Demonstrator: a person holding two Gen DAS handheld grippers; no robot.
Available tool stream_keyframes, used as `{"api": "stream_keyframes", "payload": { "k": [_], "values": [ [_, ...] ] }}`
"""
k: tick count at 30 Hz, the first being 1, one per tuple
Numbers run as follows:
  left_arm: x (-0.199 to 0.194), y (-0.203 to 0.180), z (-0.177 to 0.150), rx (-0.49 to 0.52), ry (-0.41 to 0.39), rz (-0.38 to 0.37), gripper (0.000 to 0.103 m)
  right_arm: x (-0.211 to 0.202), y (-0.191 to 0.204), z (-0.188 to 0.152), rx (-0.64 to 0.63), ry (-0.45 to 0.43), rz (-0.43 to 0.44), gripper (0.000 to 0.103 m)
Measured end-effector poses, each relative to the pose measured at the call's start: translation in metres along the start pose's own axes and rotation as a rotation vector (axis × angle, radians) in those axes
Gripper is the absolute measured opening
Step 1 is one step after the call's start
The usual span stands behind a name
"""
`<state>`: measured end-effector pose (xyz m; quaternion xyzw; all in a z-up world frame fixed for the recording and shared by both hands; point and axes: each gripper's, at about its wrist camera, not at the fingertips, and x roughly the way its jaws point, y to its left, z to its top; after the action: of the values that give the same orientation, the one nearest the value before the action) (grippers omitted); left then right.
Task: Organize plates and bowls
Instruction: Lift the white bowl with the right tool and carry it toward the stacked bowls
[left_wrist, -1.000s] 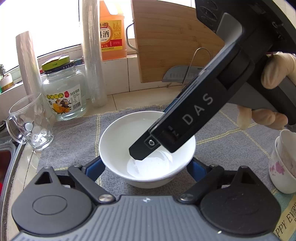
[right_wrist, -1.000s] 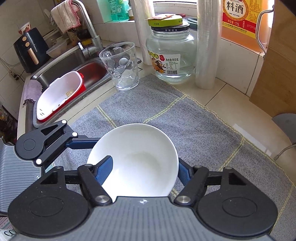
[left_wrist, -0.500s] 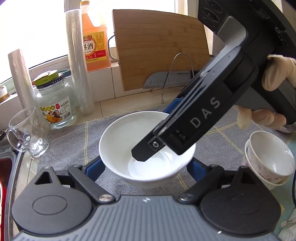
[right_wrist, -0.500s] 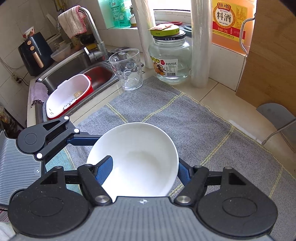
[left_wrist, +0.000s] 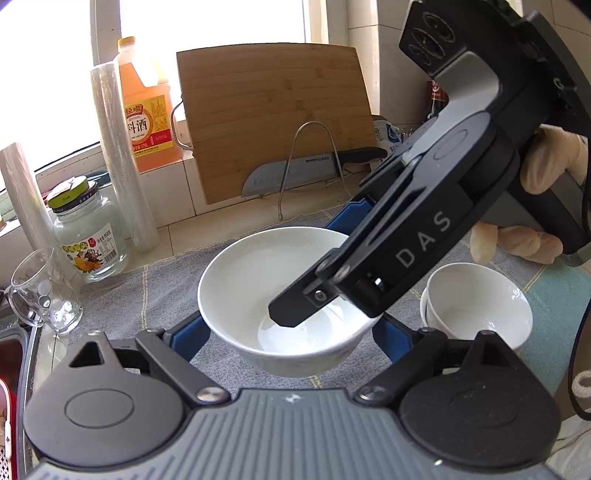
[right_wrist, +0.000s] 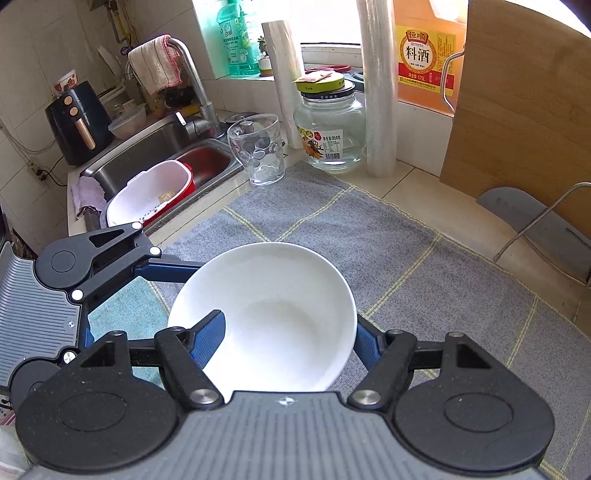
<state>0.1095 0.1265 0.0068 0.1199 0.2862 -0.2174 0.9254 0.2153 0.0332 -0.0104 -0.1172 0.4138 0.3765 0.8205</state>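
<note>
Bowl first, from the left wrist view: the white bowl (left_wrist: 258, 273) sits between the spread jaws of the left gripper (left_wrist: 291, 332). One blue pad lies against each side of its wall, so the wide jaws seem to clamp it. The bowl hangs over the grey mat (left_wrist: 110, 295), with a stack of small bowls (left_wrist: 476, 306) just beside it. The right gripper (left_wrist: 317, 266) slants down from the upper right in a gloved hand (left_wrist: 546, 166). One of its fingers reaches inside the bowl and the other runs behind the wall.

From the right wrist view, the right gripper points steeply down and pinches the bowl's near rim, the left finger inside and the right finger outside. The left gripper comes in from the left, and one of its blue fingers meets the bowl's far left rim.
</note>
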Motion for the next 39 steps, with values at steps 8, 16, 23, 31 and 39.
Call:
{"api": "stream_keyframes", "payload": {
  "k": [8,16,23,31,39],
  "values": [
    [-0.009,-0.025,0.01,0.05,-0.021,-0.055,0.094,-0.034,-0.006,-0.023,0.038,-0.041,-0.045,0.078],
    [-0.011,-0.057,0.015,0.091,-0.045,-0.13,0.094,-0.069,-0.01,-0.052,0.079,-0.066,-0.109,0.078],
    [-0.007,-0.078,0.017,0.119,-0.051,-0.204,0.094,-0.093,-0.015,-0.08,0.131,-0.07,-0.163,0.078],
    [0.002,-0.091,0.015,0.139,-0.032,-0.261,0.094,-0.102,-0.02,-0.102,0.182,-0.058,-0.196,0.078],
    [0.008,-0.097,0.012,0.143,0.001,-0.287,0.094,-0.095,-0.025,-0.115,0.215,-0.032,-0.201,0.078]
  ]
}}
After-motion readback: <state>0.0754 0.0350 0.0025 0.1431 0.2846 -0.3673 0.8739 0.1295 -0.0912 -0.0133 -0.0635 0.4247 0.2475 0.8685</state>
